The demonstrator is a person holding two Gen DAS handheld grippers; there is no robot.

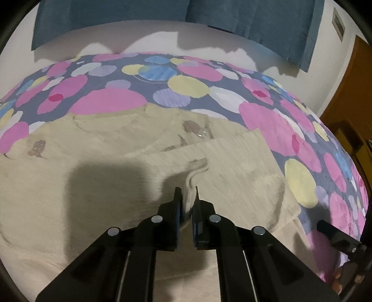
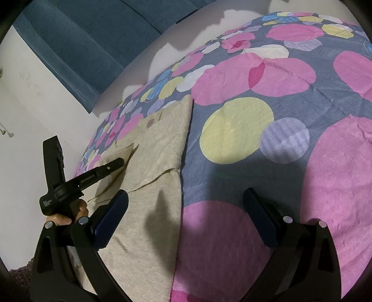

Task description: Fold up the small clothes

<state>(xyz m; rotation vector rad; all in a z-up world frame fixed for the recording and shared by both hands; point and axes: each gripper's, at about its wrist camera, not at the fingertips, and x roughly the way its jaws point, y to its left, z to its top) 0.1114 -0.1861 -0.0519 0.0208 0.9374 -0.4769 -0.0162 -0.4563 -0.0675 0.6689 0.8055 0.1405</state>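
A small beige knit garment [image 1: 116, 162] lies spread on a bed with a spotted cover [image 1: 186, 86]. My left gripper [image 1: 187, 192] is shut on a fold of the garment's fabric, which rises between the fingers. A folded-over flap [image 1: 232, 151] lies to the right of it. In the right wrist view the garment [image 2: 158, 148] lies at the left, with my left gripper [image 2: 117, 163] above it. My right gripper [image 2: 186, 199] is open and empty, over the garment's right edge and the cover [image 2: 302, 162].
A blue headboard cushion [image 1: 162, 14] and white wall stand beyond the bed. A brown wooden door [image 1: 358, 81] is at the right. The right gripper's body [image 1: 337, 239] shows at the lower right of the left wrist view.
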